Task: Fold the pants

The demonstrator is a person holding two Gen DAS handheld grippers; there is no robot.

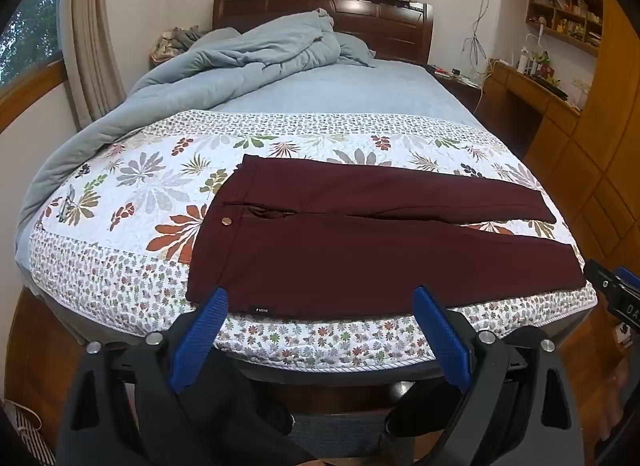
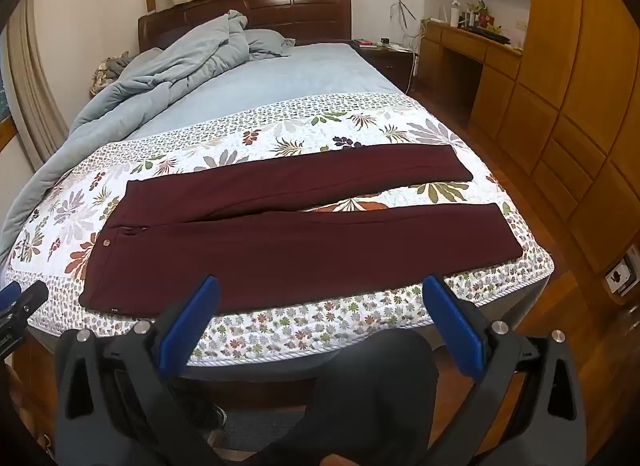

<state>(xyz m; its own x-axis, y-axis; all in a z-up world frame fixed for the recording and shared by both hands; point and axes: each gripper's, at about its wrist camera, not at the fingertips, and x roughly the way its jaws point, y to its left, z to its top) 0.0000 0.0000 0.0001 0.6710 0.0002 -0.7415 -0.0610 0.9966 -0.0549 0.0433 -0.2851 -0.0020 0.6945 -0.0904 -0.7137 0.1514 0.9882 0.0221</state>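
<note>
Dark maroon pants (image 1: 360,242) lie flat on the floral quilt (image 1: 132,201) at the foot of the bed, waist to the left with a brass button (image 1: 227,221), both legs spread out to the right. They also show in the right wrist view (image 2: 288,242). My left gripper (image 1: 320,298) is open and empty, held just off the near bed edge by the waist and hip. My right gripper (image 2: 320,286) is open and empty, held off the near edge by the near leg. Neither touches the cloth.
A rumpled grey-blue duvet (image 1: 224,61) is piled at the head and left side of the bed. A wooden headboard (image 1: 384,21) stands behind. A wooden wardrobe (image 2: 560,113) and desk (image 2: 468,41) stand on the right. A wooden floor (image 2: 540,306) lies beside the bed.
</note>
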